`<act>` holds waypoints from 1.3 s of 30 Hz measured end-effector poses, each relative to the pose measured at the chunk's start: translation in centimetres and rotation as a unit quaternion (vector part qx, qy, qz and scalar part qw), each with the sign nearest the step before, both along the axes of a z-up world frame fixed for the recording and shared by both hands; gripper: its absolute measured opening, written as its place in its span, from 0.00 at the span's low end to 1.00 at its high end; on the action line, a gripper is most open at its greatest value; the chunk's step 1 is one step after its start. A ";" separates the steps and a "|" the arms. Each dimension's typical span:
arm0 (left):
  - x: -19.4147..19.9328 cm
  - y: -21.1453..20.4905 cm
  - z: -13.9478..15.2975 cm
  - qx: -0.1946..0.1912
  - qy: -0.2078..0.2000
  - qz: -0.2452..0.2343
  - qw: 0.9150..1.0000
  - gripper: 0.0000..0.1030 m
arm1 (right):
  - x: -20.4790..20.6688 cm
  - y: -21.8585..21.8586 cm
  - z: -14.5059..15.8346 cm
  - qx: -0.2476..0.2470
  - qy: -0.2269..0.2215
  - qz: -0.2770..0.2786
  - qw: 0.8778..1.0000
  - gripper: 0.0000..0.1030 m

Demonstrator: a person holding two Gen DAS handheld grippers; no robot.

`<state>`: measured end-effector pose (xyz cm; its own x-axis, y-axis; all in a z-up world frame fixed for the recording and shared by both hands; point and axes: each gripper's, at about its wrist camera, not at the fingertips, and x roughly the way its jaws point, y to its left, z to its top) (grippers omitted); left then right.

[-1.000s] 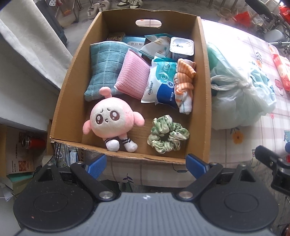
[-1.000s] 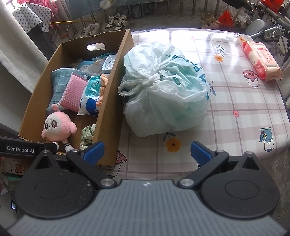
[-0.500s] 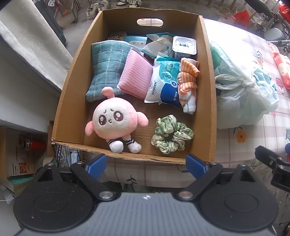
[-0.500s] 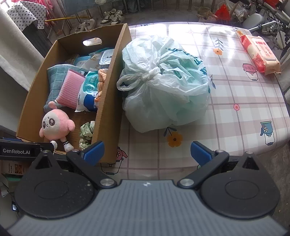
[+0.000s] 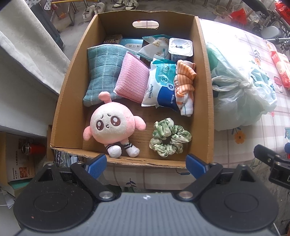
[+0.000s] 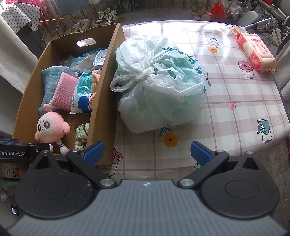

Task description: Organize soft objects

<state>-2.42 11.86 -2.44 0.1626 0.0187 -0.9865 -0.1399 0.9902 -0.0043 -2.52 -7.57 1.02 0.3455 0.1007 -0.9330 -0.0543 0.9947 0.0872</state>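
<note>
Plush toy face-up in cardboard box, feet toward camera; both grippers' jaws spread, empty.

I count one cardboard box. In it I see one pink plush doll, one green scrunchie, two folded cloths, a teal one and a pink one, one wipes pack, one bundle of striped socks and one sealed cup. On the table I count one tied plastic bag and one tissue pack. On the far floor I make out four shoes.
</note>
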 end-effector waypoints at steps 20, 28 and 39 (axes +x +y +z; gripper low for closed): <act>-0.3 0.5 0.3 0.003 -0.003 0.008 1.000 0.92 | -0.3 0.2 0.2 0.002 -0.002 0.007 1.000 0.99; -0.3 0.1 0.5 0.003 -0.004 0.004 1.000 0.92 | -0.4 0.1 0.2 0.003 -0.003 0.006 1.000 0.99; 0.0 -0.2 0.6 0.002 -0.003 -0.001 1.000 0.92 | -0.4 -0.1 0.2 0.003 -0.003 0.002 1.000 0.99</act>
<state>-2.38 11.68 -1.83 0.1684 0.0232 -0.9854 -0.1379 0.9904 -0.0003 -2.89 -7.71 1.24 0.3514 0.1071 -0.9301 -0.0582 0.9940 0.0925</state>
